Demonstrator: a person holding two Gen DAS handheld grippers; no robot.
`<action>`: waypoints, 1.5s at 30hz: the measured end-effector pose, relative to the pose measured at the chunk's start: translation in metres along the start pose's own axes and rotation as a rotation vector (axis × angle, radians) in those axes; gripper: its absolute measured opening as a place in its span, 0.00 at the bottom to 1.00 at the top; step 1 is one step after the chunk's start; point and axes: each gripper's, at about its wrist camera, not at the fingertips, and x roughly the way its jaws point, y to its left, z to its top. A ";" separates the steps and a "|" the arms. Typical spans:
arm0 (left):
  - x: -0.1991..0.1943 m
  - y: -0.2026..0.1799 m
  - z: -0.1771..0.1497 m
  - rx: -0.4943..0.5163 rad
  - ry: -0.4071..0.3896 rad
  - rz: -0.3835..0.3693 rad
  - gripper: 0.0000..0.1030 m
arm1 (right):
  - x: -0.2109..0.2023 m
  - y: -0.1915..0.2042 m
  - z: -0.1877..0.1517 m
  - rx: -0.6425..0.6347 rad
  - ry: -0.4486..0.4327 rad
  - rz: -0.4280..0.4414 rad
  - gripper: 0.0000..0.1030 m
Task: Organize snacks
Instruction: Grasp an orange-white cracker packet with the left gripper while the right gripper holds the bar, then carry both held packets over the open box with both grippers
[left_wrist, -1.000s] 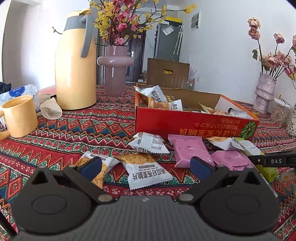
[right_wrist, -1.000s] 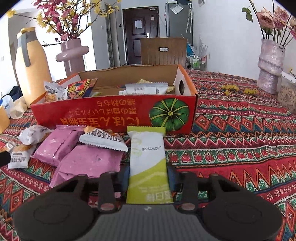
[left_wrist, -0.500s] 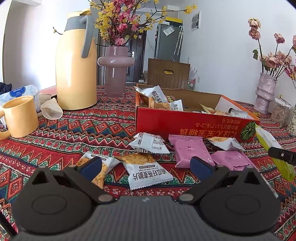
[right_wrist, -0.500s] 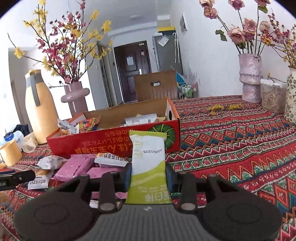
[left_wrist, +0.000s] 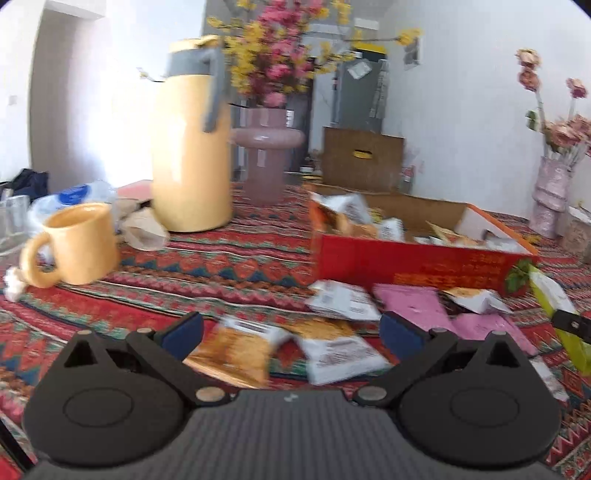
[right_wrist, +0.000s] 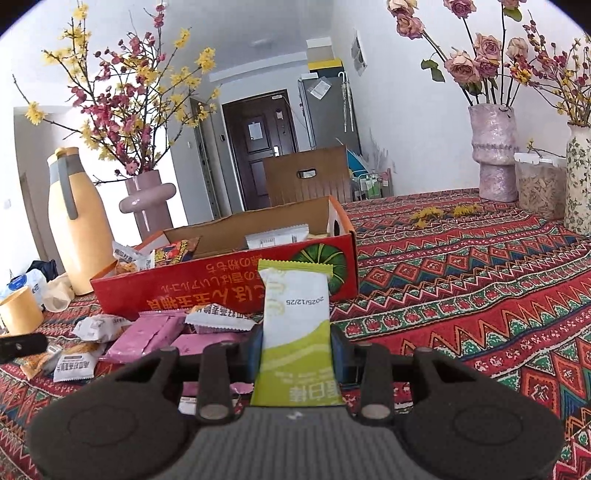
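My right gripper (right_wrist: 295, 350) is shut on a green-and-white snack packet (right_wrist: 295, 325) and holds it above the table in front of the red cardboard box (right_wrist: 229, 284). That packet also shows at the right edge of the left wrist view (left_wrist: 554, 306). The box (left_wrist: 417, 258) holds several packets. My left gripper (left_wrist: 291, 328) is open and empty above loose packets: an orange one (left_wrist: 229, 354), white ones (left_wrist: 340, 354) and pink ones (left_wrist: 410, 306). Pink packets (right_wrist: 151, 332) and white packets (right_wrist: 74, 365) lie in front of the box.
A yellow thermos (left_wrist: 192, 147), a pink vase with flowers (left_wrist: 266, 162) and a yellow mug (left_wrist: 77, 243) stand at the left. Vases (right_wrist: 495, 155) and a lidded container (right_wrist: 539, 184) stand at the far right. A patterned cloth (right_wrist: 461, 280) covers the table.
My right gripper has lifted the green packet off the table and holds it higher. My left gripper has swung to the left and its view is blurred by motion.
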 end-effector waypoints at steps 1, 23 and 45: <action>0.001 0.006 0.003 -0.001 0.006 0.013 1.00 | 0.000 0.000 0.000 0.001 -0.002 0.002 0.35; 0.068 0.024 0.001 0.063 0.259 0.040 0.58 | -0.002 0.000 -0.001 0.004 -0.009 0.023 0.35; 0.019 0.007 0.030 0.032 0.098 0.011 0.44 | -0.009 0.000 0.004 0.011 -0.028 0.042 0.35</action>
